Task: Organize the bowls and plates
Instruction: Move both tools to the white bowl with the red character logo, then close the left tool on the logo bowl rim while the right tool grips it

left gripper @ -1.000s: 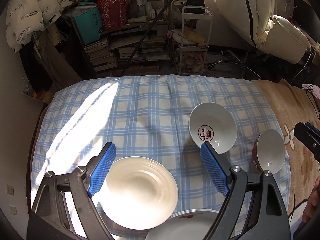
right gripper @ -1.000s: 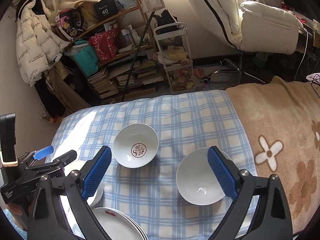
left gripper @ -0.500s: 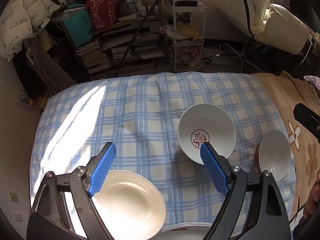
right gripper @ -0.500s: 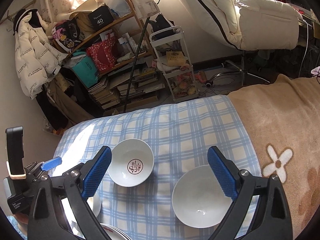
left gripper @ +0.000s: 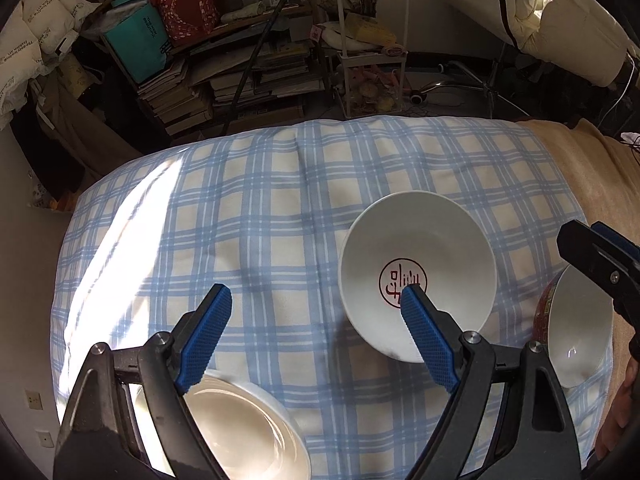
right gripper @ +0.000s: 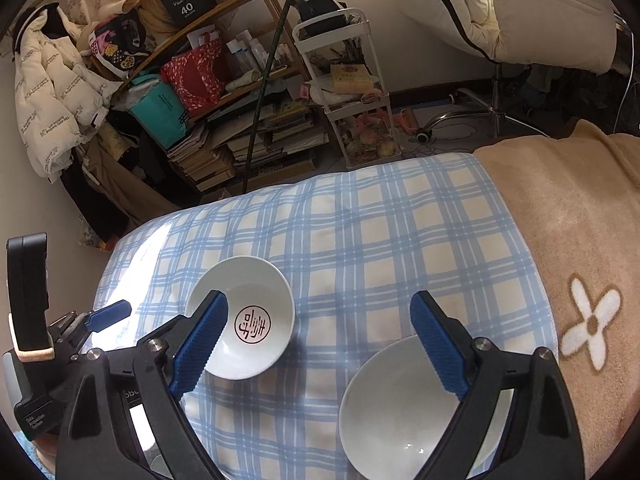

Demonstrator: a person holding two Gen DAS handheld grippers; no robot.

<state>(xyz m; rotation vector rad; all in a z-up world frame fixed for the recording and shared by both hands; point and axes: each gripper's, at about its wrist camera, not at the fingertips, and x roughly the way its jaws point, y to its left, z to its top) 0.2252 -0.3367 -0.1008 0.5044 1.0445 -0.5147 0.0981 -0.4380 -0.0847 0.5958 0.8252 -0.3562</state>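
Both tongs are gaping wide, gripping nothing. The left tongs (left gripper: 316, 298) are hovering with their right finger over the stamped bowl (left gripper: 416, 264); the right tongs (right gripper: 320, 306) are straddling the plain bowl's (right gripper: 396, 412) far rim.

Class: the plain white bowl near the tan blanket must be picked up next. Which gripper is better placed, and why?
Right. The right gripper hangs open just above the plain white bowl; the left gripper sits over by the red-marked bowl.
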